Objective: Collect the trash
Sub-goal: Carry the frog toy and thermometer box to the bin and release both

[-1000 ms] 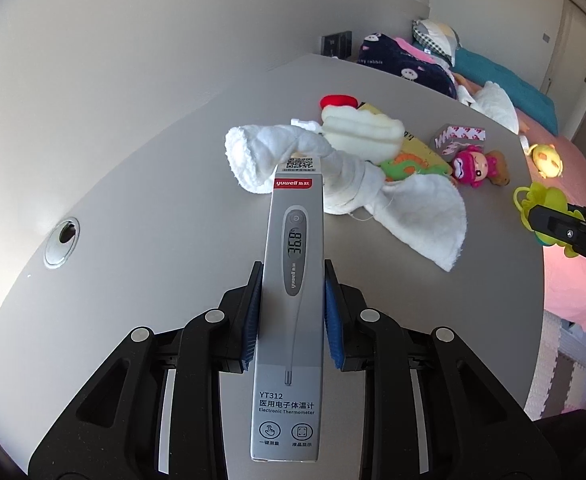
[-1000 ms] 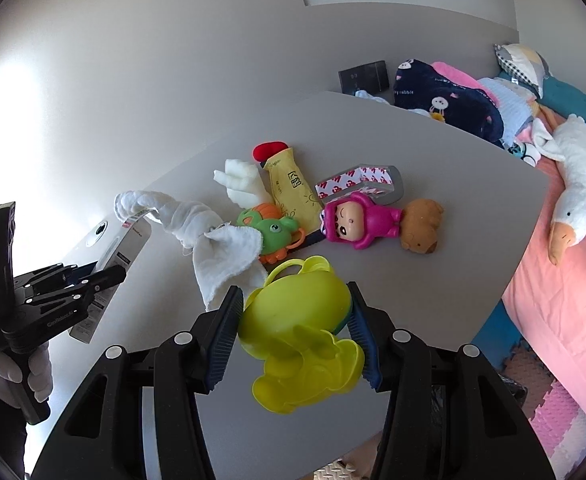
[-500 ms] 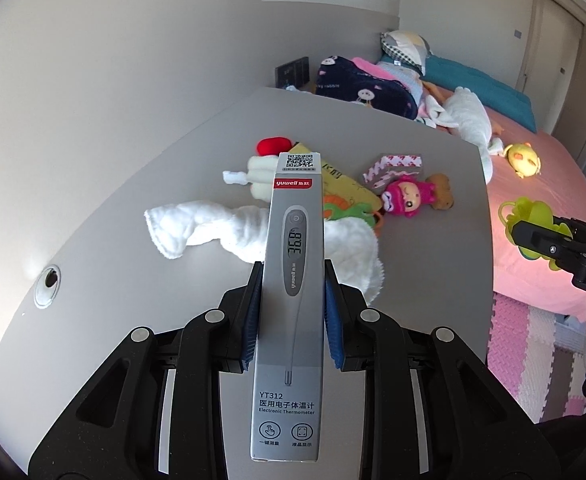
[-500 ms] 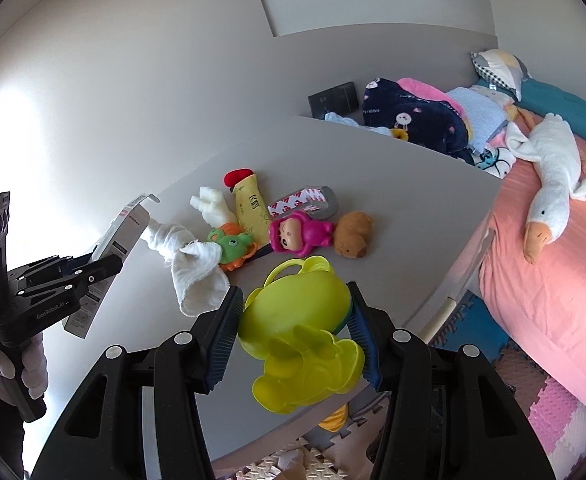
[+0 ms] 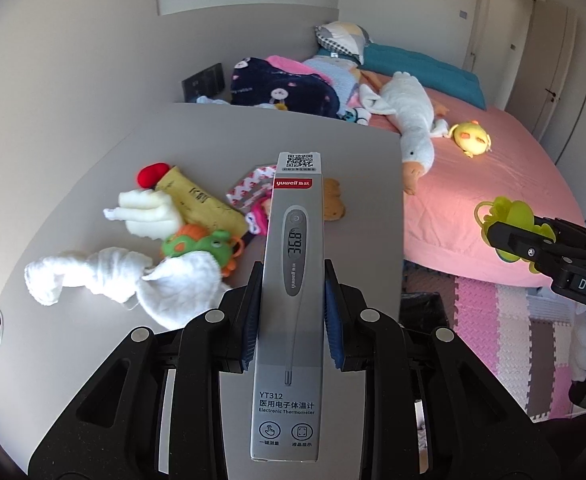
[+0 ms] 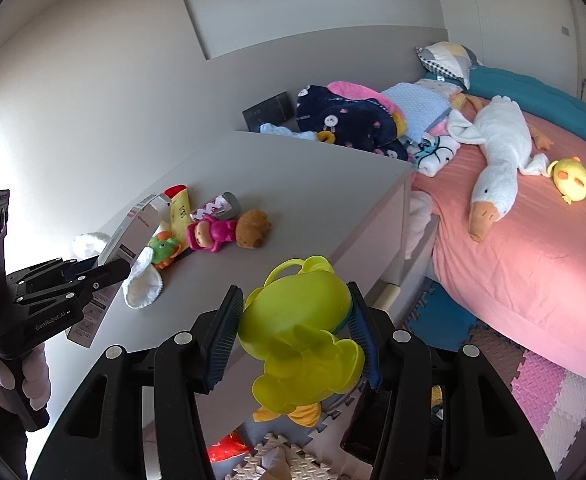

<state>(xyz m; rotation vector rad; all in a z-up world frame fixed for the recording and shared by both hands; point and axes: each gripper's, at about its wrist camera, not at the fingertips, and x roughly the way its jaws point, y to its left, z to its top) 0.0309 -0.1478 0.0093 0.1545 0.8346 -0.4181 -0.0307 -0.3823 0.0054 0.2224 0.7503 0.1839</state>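
My left gripper (image 5: 291, 312) is shut on a long grey thermometer box (image 5: 293, 280), held upright above the grey table (image 5: 333, 152). The same box (image 6: 133, 232) and the left gripper (image 6: 105, 272) show at the left of the right wrist view. My right gripper (image 6: 297, 320) is shut on a yellow-green plastic toy (image 6: 297, 332), out past the table's right edge, over the floor. That toy (image 5: 509, 216) and the right gripper (image 5: 509, 236) appear at the right of the left wrist view.
On the table lie a white cloth (image 5: 125, 280), a green frog toy (image 5: 197, 244), a yellow tube (image 5: 197, 200), a pink doll (image 6: 209, 234) and a patterned wrapper (image 6: 217, 210). A pink bed (image 6: 533, 248) with a goose plush (image 6: 497, 164) stands right. Foam mats (image 5: 493, 312) cover the floor.
Both grippers have drawn back from the table and swung right, each keeping its hold. The table items now sit further left and the bed and floor have come into view.
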